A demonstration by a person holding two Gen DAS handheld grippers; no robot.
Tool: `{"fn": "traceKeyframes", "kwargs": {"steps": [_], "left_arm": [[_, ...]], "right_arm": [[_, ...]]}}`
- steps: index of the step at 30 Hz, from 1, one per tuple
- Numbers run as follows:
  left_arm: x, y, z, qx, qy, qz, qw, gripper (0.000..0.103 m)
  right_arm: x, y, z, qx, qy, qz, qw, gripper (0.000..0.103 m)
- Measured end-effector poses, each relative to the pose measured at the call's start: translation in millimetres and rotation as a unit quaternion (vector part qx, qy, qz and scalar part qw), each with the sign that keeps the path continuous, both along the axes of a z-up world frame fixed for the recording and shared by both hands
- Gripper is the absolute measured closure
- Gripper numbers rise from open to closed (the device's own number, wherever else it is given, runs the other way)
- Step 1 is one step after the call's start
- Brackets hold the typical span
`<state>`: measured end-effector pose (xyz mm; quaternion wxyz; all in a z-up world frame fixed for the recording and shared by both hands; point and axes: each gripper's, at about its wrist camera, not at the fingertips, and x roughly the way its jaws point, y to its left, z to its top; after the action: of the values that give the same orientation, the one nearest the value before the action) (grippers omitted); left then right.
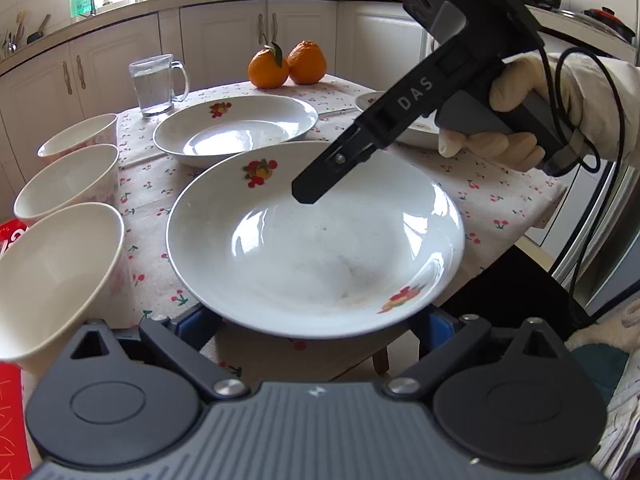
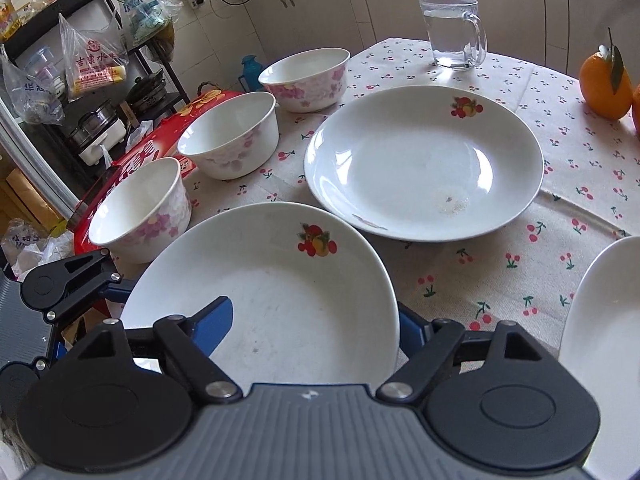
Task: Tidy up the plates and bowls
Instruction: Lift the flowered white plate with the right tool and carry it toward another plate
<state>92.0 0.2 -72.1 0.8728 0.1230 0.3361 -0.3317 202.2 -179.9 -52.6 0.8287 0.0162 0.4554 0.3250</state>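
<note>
We see the near plate (image 1: 316, 240) lying flat, hollow up, at the tabletop (image 1: 500, 200) edge; it is round, so no long axis. The left hand-held gripper (image 1: 316, 320) straddles its near rim, fingers under it, grip unclear. The right hand-held gripper (image 2: 312, 320) has one blue finger (image 2: 216, 320) inside the plate, one outside, not visibly pinching. A second plate (image 2: 424, 160) and three bowls (image 2: 228, 136) sit beyond.

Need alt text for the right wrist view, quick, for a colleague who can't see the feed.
The right tongs straddle the rim of the near white plate, one blue finger over its inside. Behind it lies a second fruit-printed plate; three floral bowls line the left edge of the cherry-print tablecloth, with a glass mug and an orange at the far side.
</note>
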Motion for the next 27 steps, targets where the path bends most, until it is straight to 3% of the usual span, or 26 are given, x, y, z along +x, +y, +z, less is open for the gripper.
{"fn": "traceKeyframes", "kwargs": {"steps": [27], "left_arm": [[5.5, -1.7, 1.0, 0.007, 0.013, -0.017, 0.9997, 0.005]], "right_arm": [[-3.4, -8.4, 2.9, 0.018, 0.018, -0.013, 1.000, 0.016]]}}
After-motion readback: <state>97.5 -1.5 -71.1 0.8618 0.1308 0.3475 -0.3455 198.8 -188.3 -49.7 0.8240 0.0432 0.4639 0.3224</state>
